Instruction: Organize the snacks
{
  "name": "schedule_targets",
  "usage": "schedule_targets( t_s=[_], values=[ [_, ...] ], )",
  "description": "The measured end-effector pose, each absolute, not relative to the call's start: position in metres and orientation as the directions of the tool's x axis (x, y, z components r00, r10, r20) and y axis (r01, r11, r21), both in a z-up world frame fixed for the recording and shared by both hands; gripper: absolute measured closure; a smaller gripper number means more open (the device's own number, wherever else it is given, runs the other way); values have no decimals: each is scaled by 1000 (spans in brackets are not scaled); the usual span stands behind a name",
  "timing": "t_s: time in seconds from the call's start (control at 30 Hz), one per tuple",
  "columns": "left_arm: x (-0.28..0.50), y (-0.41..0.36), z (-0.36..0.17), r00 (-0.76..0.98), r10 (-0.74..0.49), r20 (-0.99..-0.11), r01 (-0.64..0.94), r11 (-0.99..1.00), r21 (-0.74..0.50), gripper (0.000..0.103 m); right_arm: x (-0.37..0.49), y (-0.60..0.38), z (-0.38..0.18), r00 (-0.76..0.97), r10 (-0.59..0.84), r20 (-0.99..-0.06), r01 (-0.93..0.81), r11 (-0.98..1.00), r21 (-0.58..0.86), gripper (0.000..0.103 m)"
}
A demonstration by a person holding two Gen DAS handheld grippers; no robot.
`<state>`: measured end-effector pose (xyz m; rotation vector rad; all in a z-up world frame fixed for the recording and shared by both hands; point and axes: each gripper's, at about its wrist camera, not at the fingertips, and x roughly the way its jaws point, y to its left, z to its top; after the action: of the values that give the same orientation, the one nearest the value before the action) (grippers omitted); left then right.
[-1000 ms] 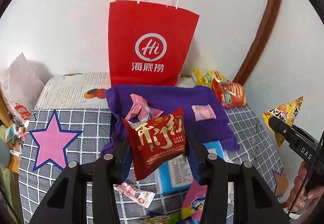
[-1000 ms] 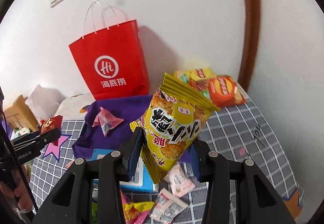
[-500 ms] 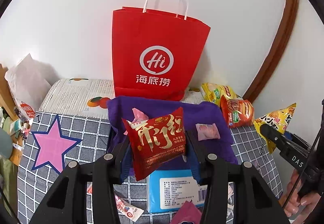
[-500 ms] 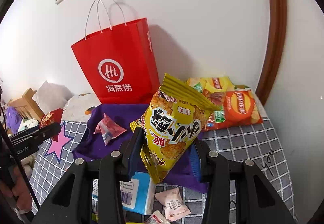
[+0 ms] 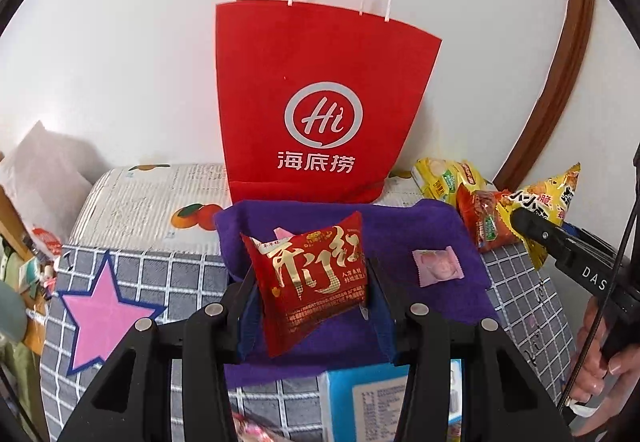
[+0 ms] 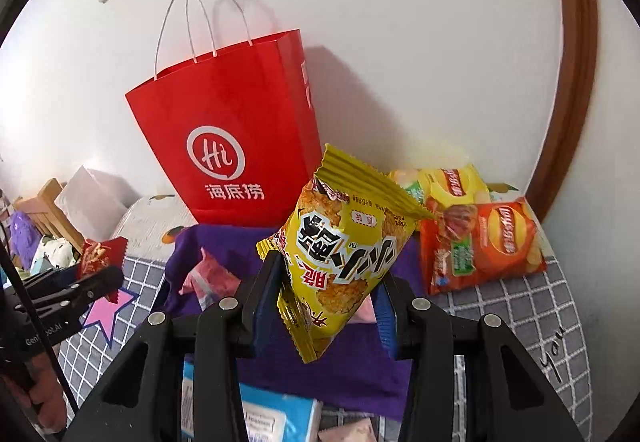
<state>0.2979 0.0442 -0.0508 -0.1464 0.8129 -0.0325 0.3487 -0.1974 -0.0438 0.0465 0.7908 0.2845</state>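
While both claws hang over the purple cloth before the red bag, we note the left claw clamped on a red packet, the right claw clamped on a yellow packet.

A red paper bag with white logo and handles stands behind a purple cloth on a grey, white-gridded cover bearing a blue-edged pink star.
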Motion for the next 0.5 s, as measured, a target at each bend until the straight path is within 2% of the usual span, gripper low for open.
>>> schedule_targets(
  t_s=[0.5],
  values=[
    [352, 57, -110, 598, -134, -790, -6, 985, -172, 58, 396, -188, -115, 505, 239, -829, -300, 950, 91, 60]
  ],
)
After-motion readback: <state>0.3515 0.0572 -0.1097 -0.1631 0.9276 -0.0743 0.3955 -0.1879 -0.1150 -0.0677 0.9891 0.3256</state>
